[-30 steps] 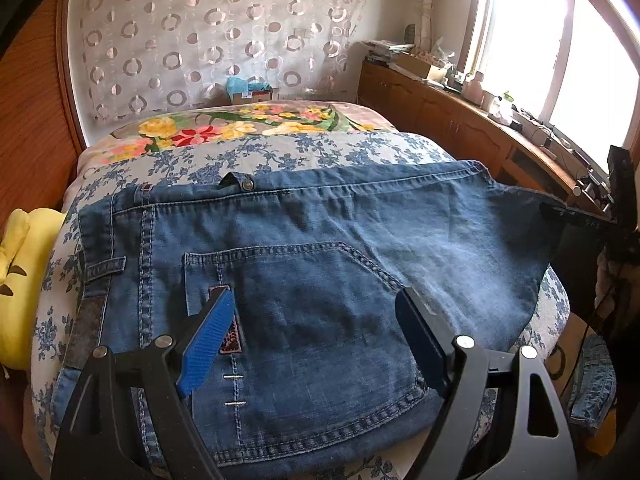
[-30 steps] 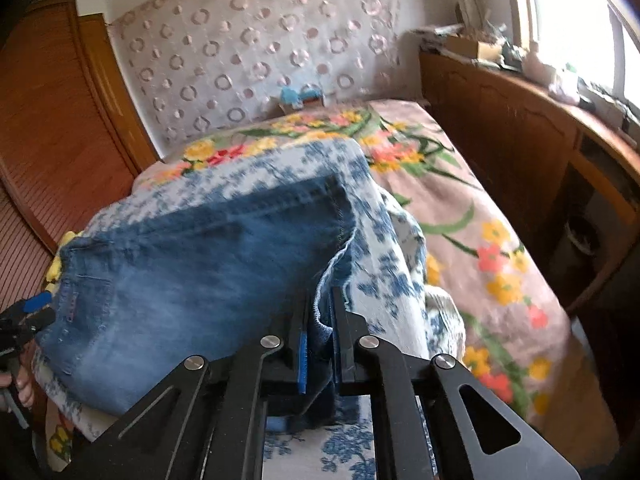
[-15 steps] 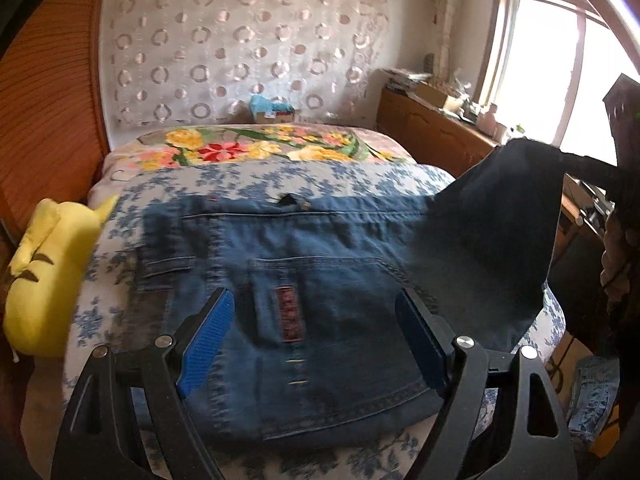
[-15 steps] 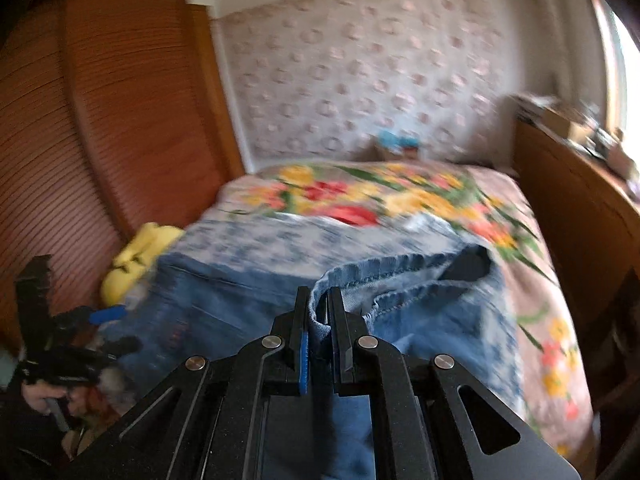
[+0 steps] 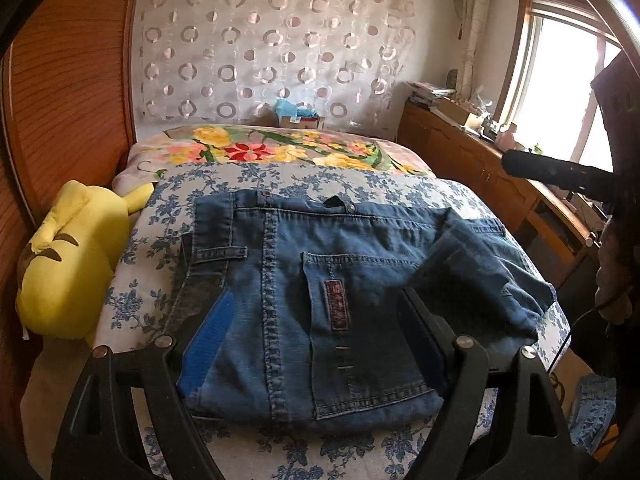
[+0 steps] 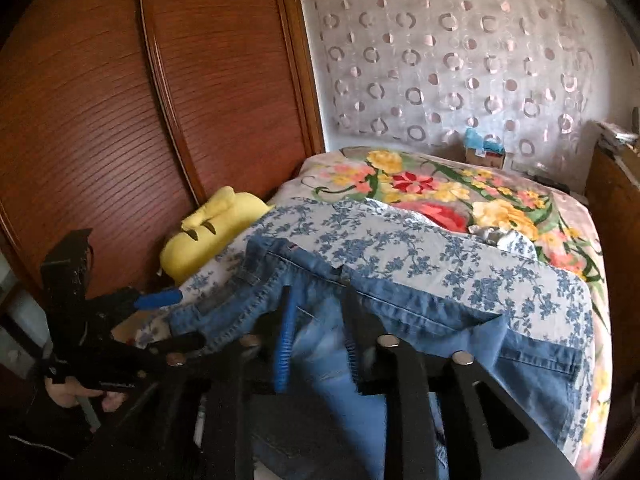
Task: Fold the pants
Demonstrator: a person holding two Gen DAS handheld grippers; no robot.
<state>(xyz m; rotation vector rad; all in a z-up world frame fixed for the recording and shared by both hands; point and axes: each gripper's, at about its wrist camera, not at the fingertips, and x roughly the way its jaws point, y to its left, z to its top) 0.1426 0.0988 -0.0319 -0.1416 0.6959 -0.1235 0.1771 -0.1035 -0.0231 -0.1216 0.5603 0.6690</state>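
Blue denim pants (image 5: 320, 288) lie folded on the blue-flowered sheet (image 5: 280, 180) of the bed, back pocket up. The leg end (image 5: 492, 264) lies folded over the right part of the seat. My left gripper (image 5: 316, 320) is open and empty, hovering just above the near side of the pants. In the right wrist view my right gripper (image 6: 320, 316) stands open over the pants (image 6: 400, 332) with nothing between its fingers. The left gripper (image 6: 156, 300) shows there at the left, held by a hand.
A yellow plush toy (image 5: 68, 264) lies at the bed's left edge against the wooden wardrobe (image 6: 140, 100). A floral blanket (image 5: 280, 148) covers the far bed. A wooden sideboard (image 5: 480, 160) runs under the window at right. The right gripper's body (image 5: 560, 172) is at the right.
My right gripper carried the leg end up and over to the left, laid it on the seat of the pants and opened. My left gripper stayed open and drew back a little.
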